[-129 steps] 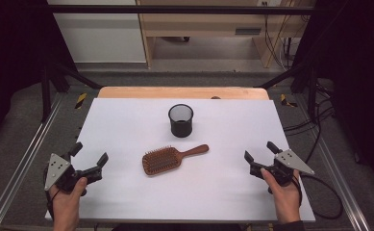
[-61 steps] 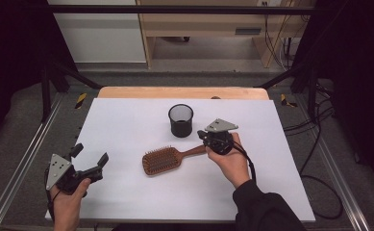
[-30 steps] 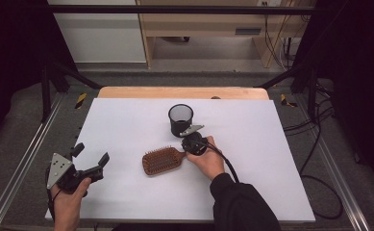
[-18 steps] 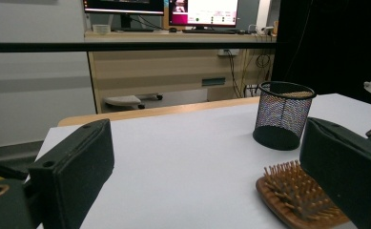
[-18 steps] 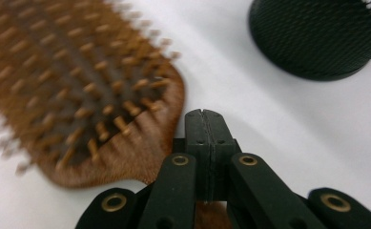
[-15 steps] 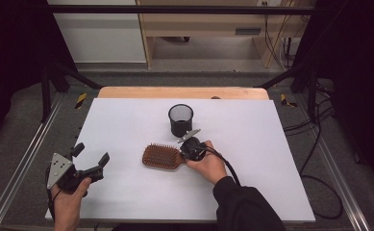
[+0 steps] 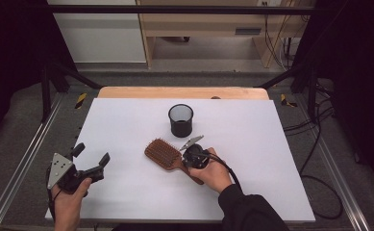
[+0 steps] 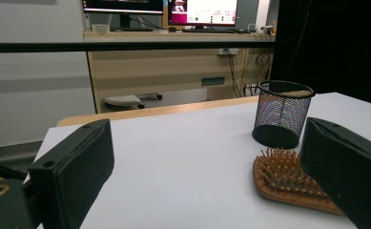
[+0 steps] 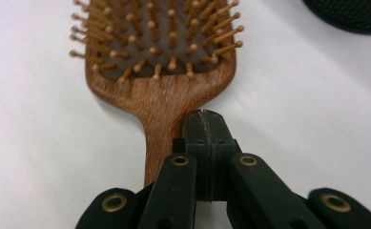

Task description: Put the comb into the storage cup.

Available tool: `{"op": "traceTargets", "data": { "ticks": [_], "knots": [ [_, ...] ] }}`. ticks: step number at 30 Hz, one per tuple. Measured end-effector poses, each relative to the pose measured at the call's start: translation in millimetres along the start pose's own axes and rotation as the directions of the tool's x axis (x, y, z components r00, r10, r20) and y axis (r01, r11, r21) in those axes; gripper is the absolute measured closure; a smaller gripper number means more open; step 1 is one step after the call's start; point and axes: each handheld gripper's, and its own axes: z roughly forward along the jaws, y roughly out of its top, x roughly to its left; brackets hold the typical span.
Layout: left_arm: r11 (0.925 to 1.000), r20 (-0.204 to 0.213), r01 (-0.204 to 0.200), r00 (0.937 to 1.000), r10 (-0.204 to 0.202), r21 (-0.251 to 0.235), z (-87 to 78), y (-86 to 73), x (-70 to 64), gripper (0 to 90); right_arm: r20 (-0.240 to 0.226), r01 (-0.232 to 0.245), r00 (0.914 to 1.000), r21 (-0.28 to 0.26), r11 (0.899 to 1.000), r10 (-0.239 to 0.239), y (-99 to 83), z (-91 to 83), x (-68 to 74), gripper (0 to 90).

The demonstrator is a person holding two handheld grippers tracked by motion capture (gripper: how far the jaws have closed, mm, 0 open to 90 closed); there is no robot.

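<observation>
Lying under right gripper [image 9: 206, 119]: hairbrush [image 9: 160, 71]

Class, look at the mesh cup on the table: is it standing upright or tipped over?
Upright. The mesh cup stands on its base on the white table, its open rim facing up, just beyond the hairbrush.

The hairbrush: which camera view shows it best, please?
The right gripper view shows the hairbrush best: close up, with bristles, wood grain and the neck at the closed right tongs. The high view shows it whole but small, its handle partly under the hand. The left gripper view shows part of the head, partly behind a jaw.
</observation>
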Motion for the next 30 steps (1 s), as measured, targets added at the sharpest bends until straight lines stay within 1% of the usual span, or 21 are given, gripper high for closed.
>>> {"op": "traceTargets", "data": {
  "ticks": [7,18,22,23,24,26,28,30],
  "knots": [
    [1.0000,0.001,0.001,1.0000,-0.001,0.000,0.0,-0.1,0.0,4.5,-0.012,-0.011,0.9999,-0.001,1.000,0.011,-3.6,-2.2,2.7,90.0],
    [1.0000,0.004,0.000,1.0000,0.000,0.002,0.2,-0.1,-0.5,4.5,-0.036,-0.027,0.9990,0.019,0.999,0.028,-6.1,-5.5,5.3,90.0],
    [1.0000,0.003,0.001,1.0000,-0.001,0.002,0.1,-0.2,-0.1,4.5,-0.028,-0.027,0.9992,0.019,0.999,0.028,-6.3,-6.5,4.6,90.0],
    [1.0000,0.002,0.001,1.0000,-0.001,0.002,0.0,-0.2,0.0,4.5,-0.025,-0.031,0.9992,0.017,0.999,0.031,-6.3,-7.9,3.9,90.0],
    [1.0000,0.002,0.002,1.0000,-0.002,0.001,0.0,-0.2,0.1,4.5,-0.019,-0.043,0.9989,0.004,0.999,0.043,-6.6,-12.5,1.4,90.0],
    [1.0000,0.002,0.001,1.0000,-0.001,0.001,-0.1,-0.2,0.1,4.5,-0.017,-0.051,0.9986,-0.001,0.999,0.051,-6.7,-14.3,0.9,90.0],
    [1.0000,0.002,0.000,1.0000,0.000,0.002,-0.2,-0.2,-0.3,4.5,-0.011,-0.054,0.9985,-0.012,0.998,0.054,-6.8,-21.6,1.0,90.0],
    [1.0000,0.002,-0.001,1.0000,0.001,0.001,-0.2,-0.1,-0.9,4.5,-0.014,-0.049,0.9987,-0.022,0.999,0.049,-6.3,-26.3,3.0,90.0]
  ]
}}
